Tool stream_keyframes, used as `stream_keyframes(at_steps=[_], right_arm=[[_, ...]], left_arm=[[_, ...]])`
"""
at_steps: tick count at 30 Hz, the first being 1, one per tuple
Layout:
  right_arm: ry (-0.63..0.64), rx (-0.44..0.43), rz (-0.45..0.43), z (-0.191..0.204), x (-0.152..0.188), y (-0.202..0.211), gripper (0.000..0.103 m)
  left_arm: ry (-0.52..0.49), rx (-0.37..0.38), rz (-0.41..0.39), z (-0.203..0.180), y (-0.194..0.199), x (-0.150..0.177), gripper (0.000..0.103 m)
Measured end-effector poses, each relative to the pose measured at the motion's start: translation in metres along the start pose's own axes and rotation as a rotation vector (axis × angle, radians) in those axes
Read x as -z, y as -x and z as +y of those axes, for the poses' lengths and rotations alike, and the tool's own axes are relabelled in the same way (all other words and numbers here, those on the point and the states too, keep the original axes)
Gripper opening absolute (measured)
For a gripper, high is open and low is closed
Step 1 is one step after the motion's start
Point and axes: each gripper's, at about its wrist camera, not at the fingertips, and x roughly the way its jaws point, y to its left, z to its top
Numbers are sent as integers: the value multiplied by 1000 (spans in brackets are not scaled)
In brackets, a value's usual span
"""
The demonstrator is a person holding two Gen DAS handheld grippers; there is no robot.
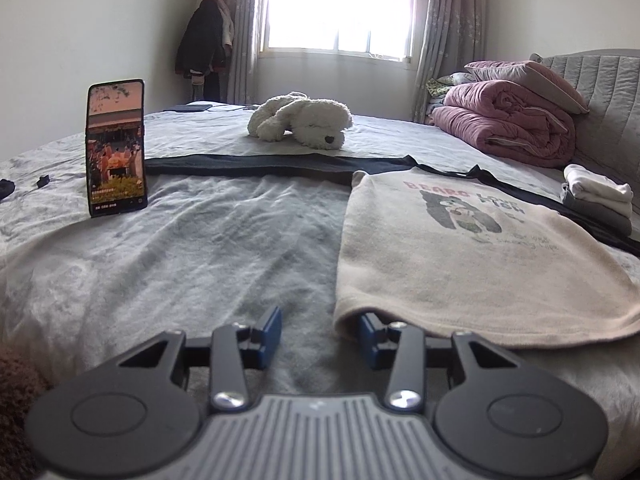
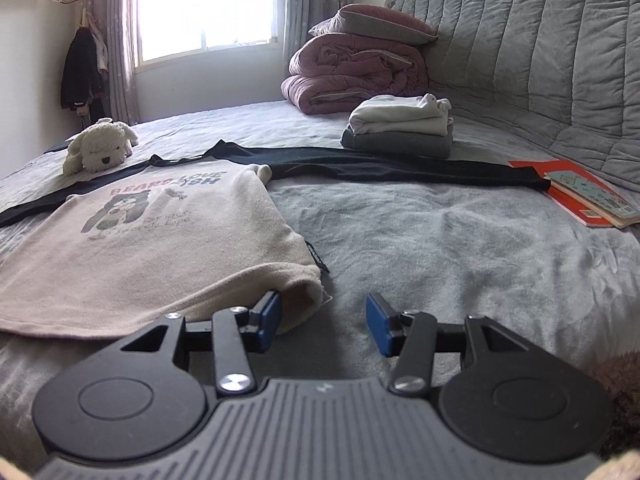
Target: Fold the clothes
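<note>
A beige shirt with a bear print (image 1: 472,264) (image 2: 160,248) lies flat on the grey bed, on top of a dark garment (image 1: 248,164) (image 2: 380,164) spread across it. My left gripper (image 1: 320,332) stands open at the shirt's near left corner; its right pad (image 1: 368,338) sits tucked at the hem and its left pad rests over bare bedcover. At the near right corner, my right gripper (image 2: 325,324) is open too, with its left pad (image 2: 270,320) against the hem's open edge. No cloth is pinched in either one.
A phone (image 1: 116,148) stands upright on the bed at the left. A white plush dog (image 1: 304,120) lies beyond the dark garment. Folded white and grey clothes (image 2: 400,124), a pink quilt with a pillow (image 2: 356,76) and books (image 2: 580,196) sit by the padded headboard (image 2: 540,60).
</note>
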Motion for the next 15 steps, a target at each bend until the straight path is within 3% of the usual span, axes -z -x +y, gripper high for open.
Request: stream_keyframes(at_steps=[4,15], right_arm=[[1,20,53,0,2,-9,51],[62,47,58,5,10,-4,51]], left_arm=[[4,-8,0,-1,-3,-1,42],[5,-34,-16,-2,-7,0,35]])
